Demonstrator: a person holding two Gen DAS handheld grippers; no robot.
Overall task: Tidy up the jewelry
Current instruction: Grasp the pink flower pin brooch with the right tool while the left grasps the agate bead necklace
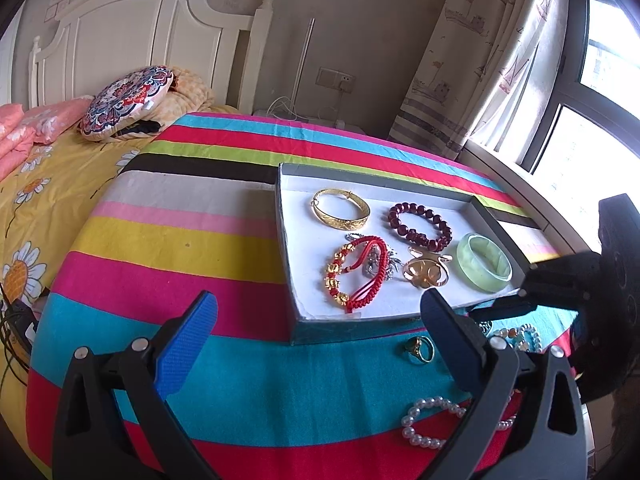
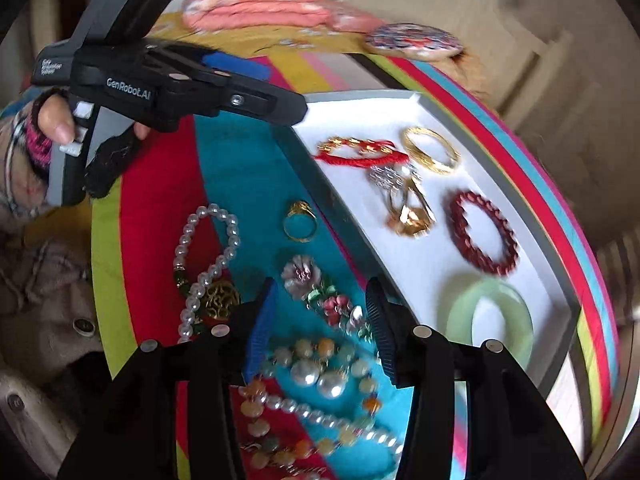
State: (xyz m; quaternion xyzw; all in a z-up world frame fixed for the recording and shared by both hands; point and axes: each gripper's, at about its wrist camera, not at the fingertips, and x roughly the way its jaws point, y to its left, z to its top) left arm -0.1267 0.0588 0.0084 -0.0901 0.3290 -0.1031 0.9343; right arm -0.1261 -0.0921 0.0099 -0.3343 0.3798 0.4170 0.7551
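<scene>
A grey tray point(image 1: 281, 208) with a white lining holds a gold bangle point(image 1: 340, 208), a dark red bead bracelet point(image 1: 420, 222), a green jade bangle point(image 1: 484, 262), a red cord bracelet point(image 1: 352, 276) and a rose-gold cuff point(image 1: 426, 274). On the striped cloth in front of it lie a gold ring point(image 2: 300, 220), a pearl bracelet point(image 2: 208, 264), a flower brooch point(image 2: 316, 284) and a heap of bead and pearl strings point(image 2: 320, 376). My right gripper point(image 2: 320, 286) hangs open just above the brooch, its pads touching nothing. My left gripper point(image 1: 319, 299) stands wide open and empty before the tray's near wall.
The round table wears a striped cloth point(image 1: 180, 248). A bed with a yellow flowered sheet point(image 1: 48, 184) and a patterned cushion point(image 1: 128, 100) lies to the left. A window sill point(image 1: 532, 216) and curtain point(image 1: 480, 60) are close behind the tray. A person's hand point(image 2: 56, 120) holds the left gripper.
</scene>
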